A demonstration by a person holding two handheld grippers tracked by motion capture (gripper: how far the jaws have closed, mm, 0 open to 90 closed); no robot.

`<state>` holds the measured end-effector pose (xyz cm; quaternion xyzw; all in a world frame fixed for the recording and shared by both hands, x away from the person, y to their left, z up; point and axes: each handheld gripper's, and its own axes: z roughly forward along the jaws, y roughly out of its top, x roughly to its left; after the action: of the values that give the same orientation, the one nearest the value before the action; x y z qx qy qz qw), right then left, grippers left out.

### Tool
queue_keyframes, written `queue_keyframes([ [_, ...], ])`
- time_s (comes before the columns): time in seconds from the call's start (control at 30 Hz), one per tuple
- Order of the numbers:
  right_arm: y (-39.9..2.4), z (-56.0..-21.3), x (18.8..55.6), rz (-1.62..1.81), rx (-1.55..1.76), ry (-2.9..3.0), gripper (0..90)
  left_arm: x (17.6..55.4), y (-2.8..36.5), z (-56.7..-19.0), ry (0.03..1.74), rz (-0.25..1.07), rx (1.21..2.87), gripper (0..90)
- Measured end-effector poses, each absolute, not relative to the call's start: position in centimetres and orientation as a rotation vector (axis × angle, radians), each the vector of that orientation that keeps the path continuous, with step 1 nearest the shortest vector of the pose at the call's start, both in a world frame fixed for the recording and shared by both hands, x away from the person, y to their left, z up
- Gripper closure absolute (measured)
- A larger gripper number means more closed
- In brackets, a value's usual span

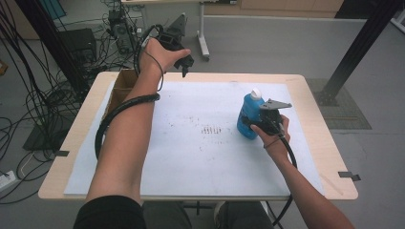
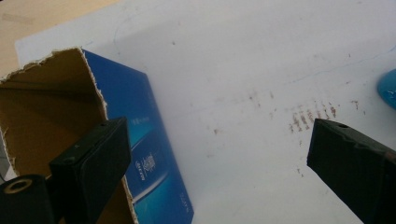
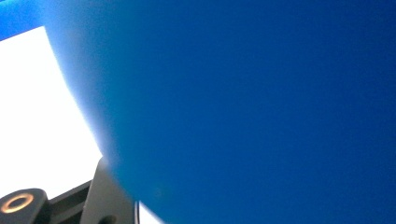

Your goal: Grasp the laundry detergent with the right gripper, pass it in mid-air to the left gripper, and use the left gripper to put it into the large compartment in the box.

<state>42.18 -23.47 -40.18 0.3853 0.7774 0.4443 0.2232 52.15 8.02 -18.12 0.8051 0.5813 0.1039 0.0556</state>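
Already the right gripper's fingers clamp the blue bottle, upright on the white surface. Gripped low, it could tip when lifted. Left gripper, fingers wide, hovers above the box.

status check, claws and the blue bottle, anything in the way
Right claw shut on blue bottle, upright on white sheet. Left claw open, raised near open box. Nothing between bottle and box.
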Motion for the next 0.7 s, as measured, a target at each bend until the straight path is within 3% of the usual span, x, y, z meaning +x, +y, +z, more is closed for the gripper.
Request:
queue_keyframes([
  [0.7,-24.0,-38.7,43.4,1.282,1.061,2.224,44.5,51.3,6.8,-16.9,1.55,0.296,2.553,6.6],
])
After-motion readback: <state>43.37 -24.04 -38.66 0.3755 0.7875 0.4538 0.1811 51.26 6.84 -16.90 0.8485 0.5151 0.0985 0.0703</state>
